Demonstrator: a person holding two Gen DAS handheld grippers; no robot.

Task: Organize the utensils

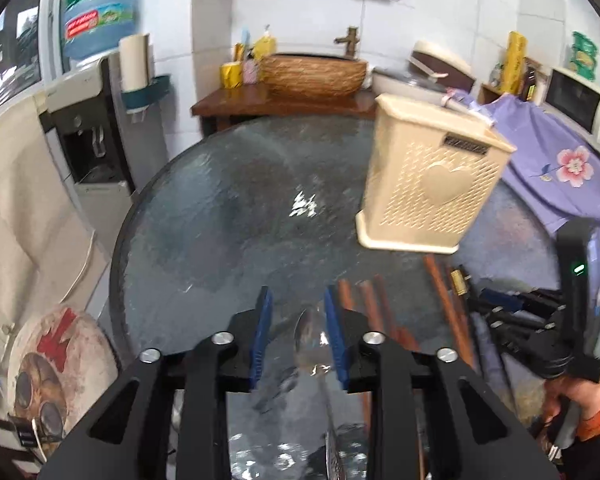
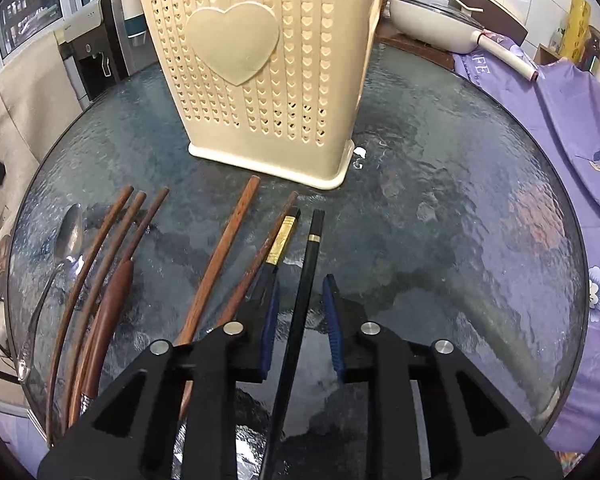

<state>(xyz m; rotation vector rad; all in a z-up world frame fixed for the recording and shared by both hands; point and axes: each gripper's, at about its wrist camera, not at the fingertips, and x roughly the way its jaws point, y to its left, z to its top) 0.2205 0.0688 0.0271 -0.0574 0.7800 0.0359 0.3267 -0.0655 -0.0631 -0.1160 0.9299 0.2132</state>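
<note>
Right gripper part-open, straddling black chopstick, pads not touching; axis runs near-far toward holder.

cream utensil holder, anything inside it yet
Through the heart-shaped holes of the cream utensil holder only dark gaps show; no utensils rise above its rim. Its interior is otherwise hidden.

A cream perforated utensil holder with a raised heart stood upright on the glass. Before it lay brown wooden chopsticks, two black gold-banded chopsticks and a steel spoon, all flat.
</note>
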